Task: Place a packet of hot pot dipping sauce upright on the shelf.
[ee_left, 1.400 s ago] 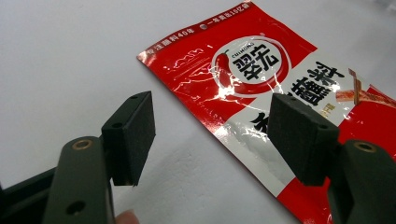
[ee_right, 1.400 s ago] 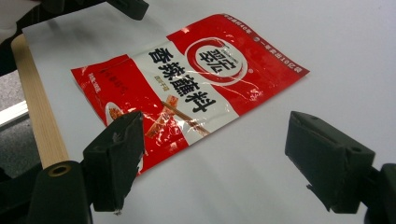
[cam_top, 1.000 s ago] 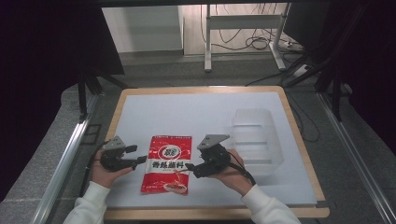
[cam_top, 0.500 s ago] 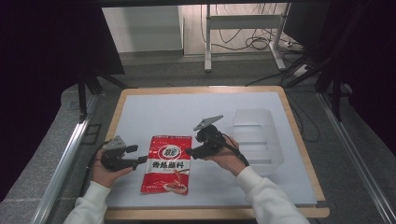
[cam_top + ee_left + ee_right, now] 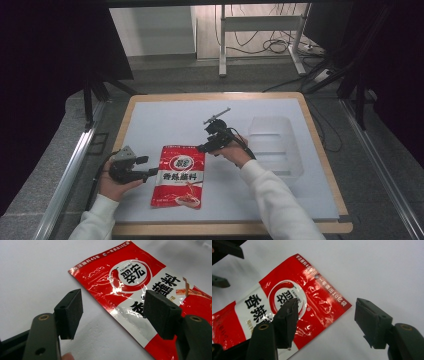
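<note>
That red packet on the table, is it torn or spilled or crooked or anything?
Nothing stands out. The red packet lies flat and sealed on the white table, a little crinkled and shiny but not torn, with nothing spilled around it. The clear tub sits upright to its right.

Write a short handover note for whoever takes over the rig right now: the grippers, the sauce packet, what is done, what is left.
Left gripper: open, low at the left edge of the red sauce packet, jaws straddling that edge, not clamping it.
Right gripper: open, nothing between the jaws, which have just been closing; it hangs above the packet's top right corner.
Packet: lies flat on the white mat, hang-hole end toward the far side, not lifted.
Clear plastic tray: to the right on the mat, looks empty.
Done: both grippers brought up to the packet.
Left: grip the packet; moving it to the tray seems likely, though that is a guess.
</note>
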Action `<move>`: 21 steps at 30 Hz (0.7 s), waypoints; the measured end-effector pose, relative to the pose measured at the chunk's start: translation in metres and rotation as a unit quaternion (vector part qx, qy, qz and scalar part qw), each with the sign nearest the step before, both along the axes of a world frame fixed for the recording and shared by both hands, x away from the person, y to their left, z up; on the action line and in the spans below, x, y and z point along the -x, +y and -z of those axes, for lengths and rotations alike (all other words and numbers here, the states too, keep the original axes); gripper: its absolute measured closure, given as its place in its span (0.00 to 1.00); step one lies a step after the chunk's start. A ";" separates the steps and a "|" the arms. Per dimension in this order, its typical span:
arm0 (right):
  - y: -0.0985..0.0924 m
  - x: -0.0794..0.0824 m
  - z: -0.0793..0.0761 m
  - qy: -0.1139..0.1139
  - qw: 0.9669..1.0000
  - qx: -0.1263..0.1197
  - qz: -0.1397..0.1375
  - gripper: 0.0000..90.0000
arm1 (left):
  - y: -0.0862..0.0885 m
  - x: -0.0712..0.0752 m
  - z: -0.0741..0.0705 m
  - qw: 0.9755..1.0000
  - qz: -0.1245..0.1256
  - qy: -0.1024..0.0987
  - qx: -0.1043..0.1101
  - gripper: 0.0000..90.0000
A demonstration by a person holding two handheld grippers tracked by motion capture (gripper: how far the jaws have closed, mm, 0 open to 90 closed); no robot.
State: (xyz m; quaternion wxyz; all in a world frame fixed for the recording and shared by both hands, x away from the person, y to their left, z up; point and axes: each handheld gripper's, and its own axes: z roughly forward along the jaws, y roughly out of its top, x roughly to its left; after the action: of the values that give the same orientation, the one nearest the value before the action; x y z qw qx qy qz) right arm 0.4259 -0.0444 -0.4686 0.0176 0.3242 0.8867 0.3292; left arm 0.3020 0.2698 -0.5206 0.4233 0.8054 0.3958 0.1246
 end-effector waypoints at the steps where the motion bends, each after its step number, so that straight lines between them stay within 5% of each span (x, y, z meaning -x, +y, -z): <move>1: 0.001 -0.003 0.001 0.003 1.000 -0.001 0.001 0.41 | 0.000 0.000 0.000 1.000 0.000 0.000 0.000 0.36; 7: 0.008 -0.019 0.014 0.032 0.999 0.012 0.000 0.46 | 0.000 0.000 0.000 1.000 0.001 -0.001 0.001 0.36; 21: 0.011 -0.043 0.035 0.061 0.998 0.029 0.018 0.60 | 0.000 0.000 0.000 1.000 0.003 0.002 0.001 0.36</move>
State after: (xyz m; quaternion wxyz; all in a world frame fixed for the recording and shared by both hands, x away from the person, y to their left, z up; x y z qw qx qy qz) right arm 0.4688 -0.0333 -0.5038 -0.0215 0.3586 0.8894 0.2826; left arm 0.3018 0.2695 -0.5206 0.4237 0.8065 0.3941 0.1216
